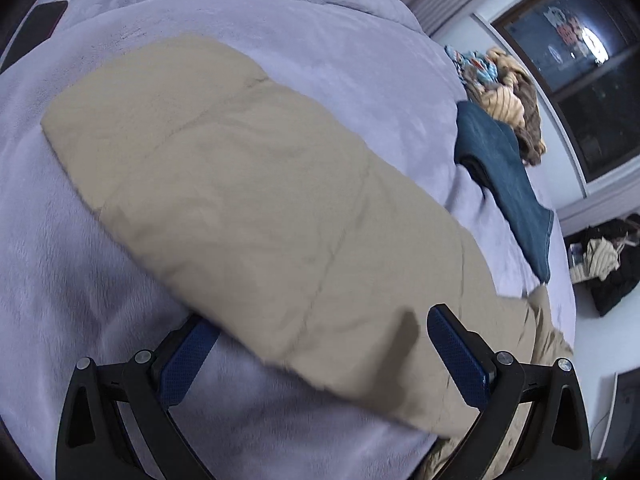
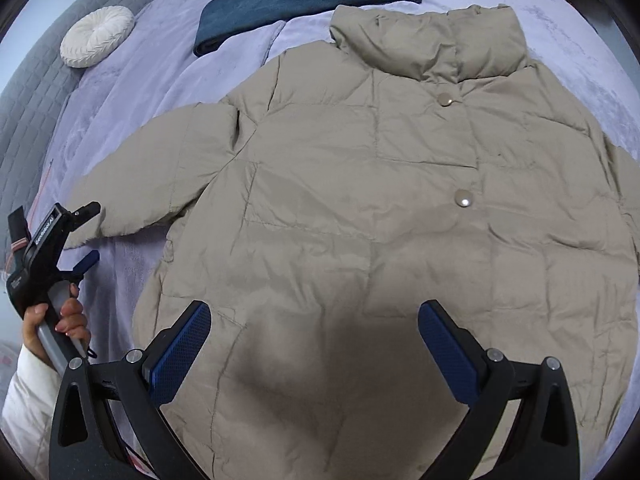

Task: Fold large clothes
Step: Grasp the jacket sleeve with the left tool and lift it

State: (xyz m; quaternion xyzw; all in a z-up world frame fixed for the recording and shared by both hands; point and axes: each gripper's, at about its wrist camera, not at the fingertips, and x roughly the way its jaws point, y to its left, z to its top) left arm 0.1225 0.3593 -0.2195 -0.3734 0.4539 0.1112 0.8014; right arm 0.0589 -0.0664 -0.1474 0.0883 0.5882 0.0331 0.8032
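Up close in the left wrist view, the left gripper (image 1: 316,344) is hovering with its jaws spread wide and gripping nothing, its blue pads (image 1: 460,356) sitting either side of the near end of a beige sleeve (image 1: 240,184) that is running from the lower right toward the upper left of the frame across the lavender blanket (image 1: 72,280). A folded blue garment (image 1: 508,184) is lying at the right edge, with a heap of patterned clothes (image 1: 508,96) behind it. Turning to the right wrist view, the right gripper (image 2: 314,344) is likewise hanging wide open and empty over the lower middle of the frame, above the hem area of the beige puffer jacket (image 2: 360,184), which is lying spread face up, collar toward the top, snaps (image 2: 464,199) down its front. At the left edge, the person's left hand (image 2: 68,320) is holding the other tool beside the cuff. The jacket is looking light, puffy and soft, with a smooth shell that is probably slippery, so pinching a cuff, hem or quilted seam seems the surest hold.
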